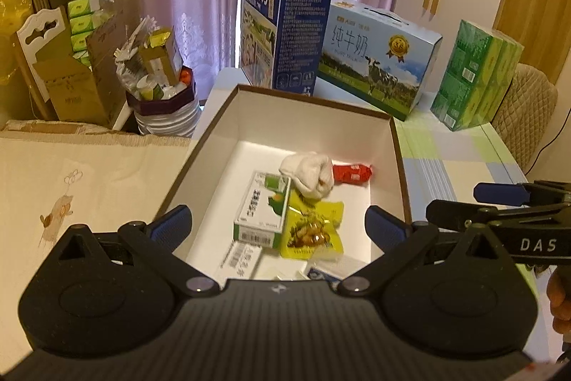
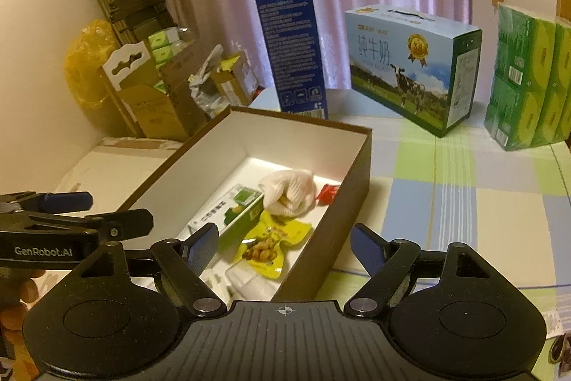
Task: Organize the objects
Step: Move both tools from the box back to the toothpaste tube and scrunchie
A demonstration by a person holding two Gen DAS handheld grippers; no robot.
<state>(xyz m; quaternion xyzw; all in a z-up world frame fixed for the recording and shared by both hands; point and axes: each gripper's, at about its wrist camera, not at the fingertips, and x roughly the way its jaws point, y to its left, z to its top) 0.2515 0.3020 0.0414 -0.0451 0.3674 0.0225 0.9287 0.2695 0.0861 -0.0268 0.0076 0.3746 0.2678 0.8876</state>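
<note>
1. While the brown box (image 1: 399, 163) on the table (image 2: 464, 202) already holds most things, tidying looks nearly done.
2. Inside lie a green carton (image 1: 262, 213), white cloth (image 1: 308, 172), yellow snack packet (image 1: 314, 231) and red wrapper (image 1: 353, 173).
3. Both tongs, left gripper (image 1: 278, 224) and right gripper (image 2: 285, 249), hang released and empty above it.

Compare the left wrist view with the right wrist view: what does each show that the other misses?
Only the left wrist view shows the dark blue milk carton's illustrated front and the whole red packet. Only the right wrist view shows the brown box's outer side wall and the table right of it. Both show the white cloth, green-and-white carton, yellow snack pouch, and both grippers open and empty: left gripper, right gripper.
</note>
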